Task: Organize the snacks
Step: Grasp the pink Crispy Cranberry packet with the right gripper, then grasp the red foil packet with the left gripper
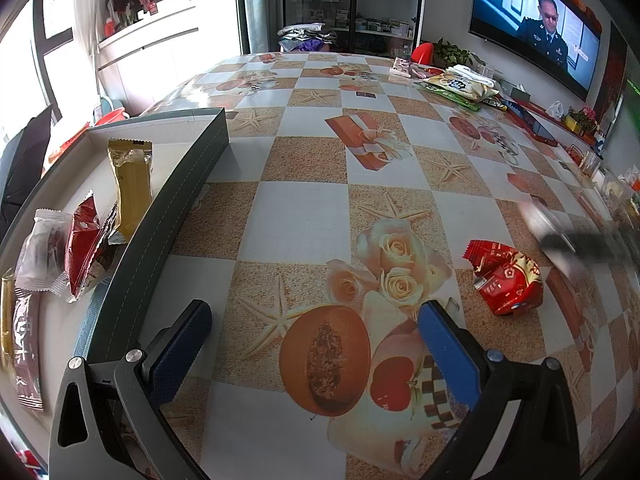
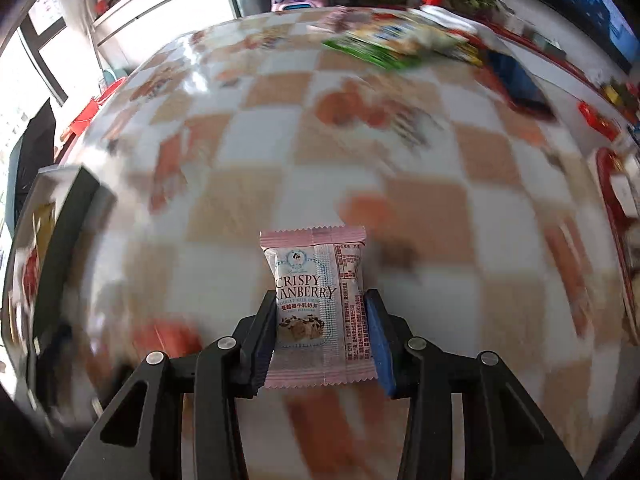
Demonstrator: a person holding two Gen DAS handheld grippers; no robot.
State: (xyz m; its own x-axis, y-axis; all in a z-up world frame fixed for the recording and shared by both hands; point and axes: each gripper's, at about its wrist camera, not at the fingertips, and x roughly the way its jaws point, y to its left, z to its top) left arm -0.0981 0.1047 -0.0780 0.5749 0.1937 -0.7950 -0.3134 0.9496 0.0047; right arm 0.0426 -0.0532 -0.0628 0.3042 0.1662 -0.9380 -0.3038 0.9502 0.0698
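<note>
Right gripper clamped on pink snack packet by its sides; may slip out during fast carrying toward box. Left gripper wide apart, empty.

**A:** How many snack packets can you count inside the grey tray?

**B:** You have five that show clearly. One gold packet stands nearest the tray's far wall. Nearer you lie one red packet and one clear packet, touching. Nearest you is one brown packet, with one thin gold stick beside it at the tray's left edge.

**A:** And outside the tray?

**B:** To the tray's right, you have one crumpled red packet on the checked tablecloth. One pink cranberry nougat packet sits between your right-hand fingers. Far beyond the tray, a heap of larger bags overlaps; you cannot count those reliably.
</note>
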